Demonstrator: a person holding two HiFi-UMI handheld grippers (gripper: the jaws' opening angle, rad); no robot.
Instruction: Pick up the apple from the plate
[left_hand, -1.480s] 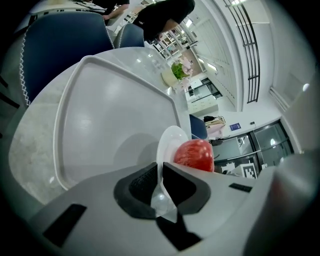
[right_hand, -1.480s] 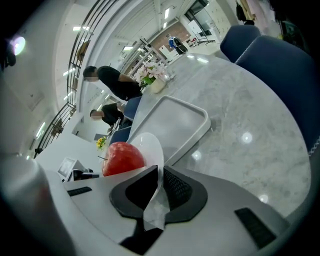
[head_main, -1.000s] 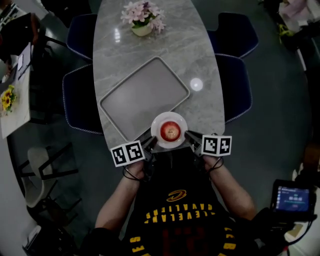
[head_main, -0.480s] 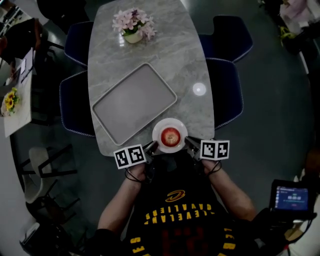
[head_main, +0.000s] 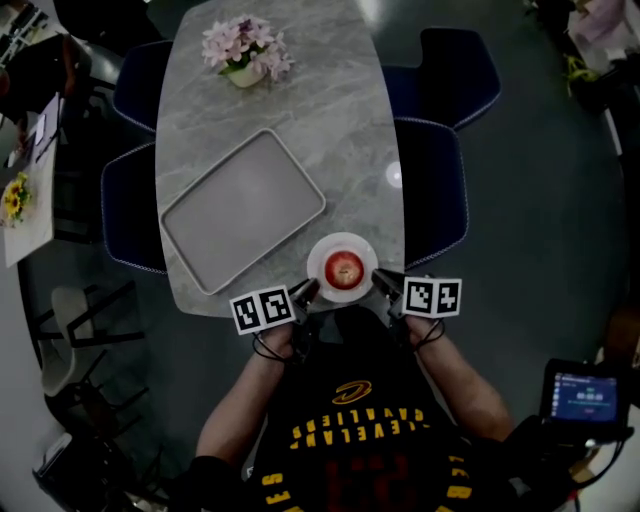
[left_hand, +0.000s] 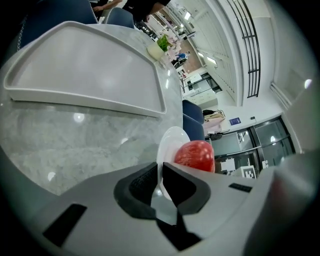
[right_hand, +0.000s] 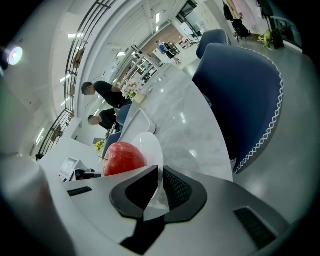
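Note:
A red apple (head_main: 345, 268) lies on a small white plate (head_main: 343, 246) at the near right corner of the grey marble table (head_main: 330, 110). My left gripper (head_main: 308, 290) is shut on the plate's left rim and my right gripper (head_main: 383, 282) on its right rim. In the left gripper view the thin white plate (left_hand: 170, 142) edge runs between the dark pads of the left gripper (left_hand: 161, 172), with the apple (left_hand: 196, 155) just beyond. The right gripper view shows the right gripper (right_hand: 160, 175) pinching the plate (right_hand: 150, 145) rim the same way, the apple (right_hand: 124, 157) to its left.
A large grey tray (head_main: 240, 205) lies on the table left of the plate, and a pot of pink flowers (head_main: 243, 47) stands at the far end. Dark blue chairs (head_main: 430, 180) flank the table. People stand far off in the right gripper view.
Both grippers, still gripping the plate with the apple, have moved it to the right along the table's near edge, away from the tray.

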